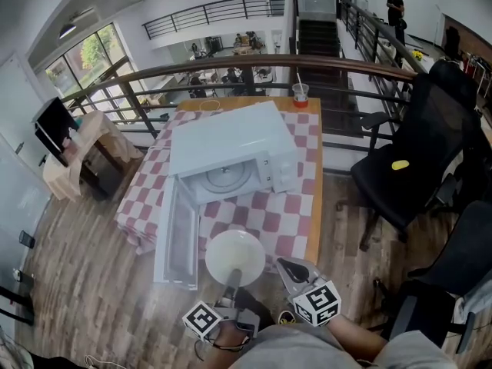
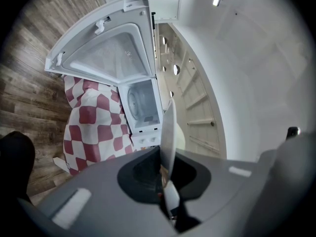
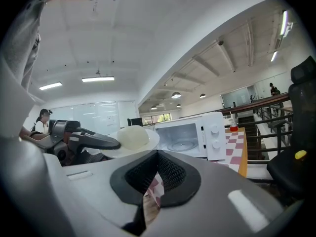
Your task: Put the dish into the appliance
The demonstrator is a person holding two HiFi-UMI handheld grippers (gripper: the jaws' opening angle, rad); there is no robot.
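- The dish [image 1: 235, 254], a smooth, round white plate with a shallow domed middle, hung level in the air just over the near edge of the worktop [image 1: 316, 206], in front of the appliance and not yet inside it.
- The left tool [image 1: 233, 277] was clamped tight on the dish's thin near rim; its own view showed the plate edge-on between the grey jaws.
- The right tool [image 1: 284, 264] sat just beside the dish with its ribbed black pads closed together on nothing.
- The appliance, a boxy white microwave [image 1: 231, 148], stood on a red-and-white chequered cloth [image 1: 284, 214].
- Its door [image 1: 178, 237] stood swung wide open, showing a round glass turntable [image 1: 224, 177] inside.
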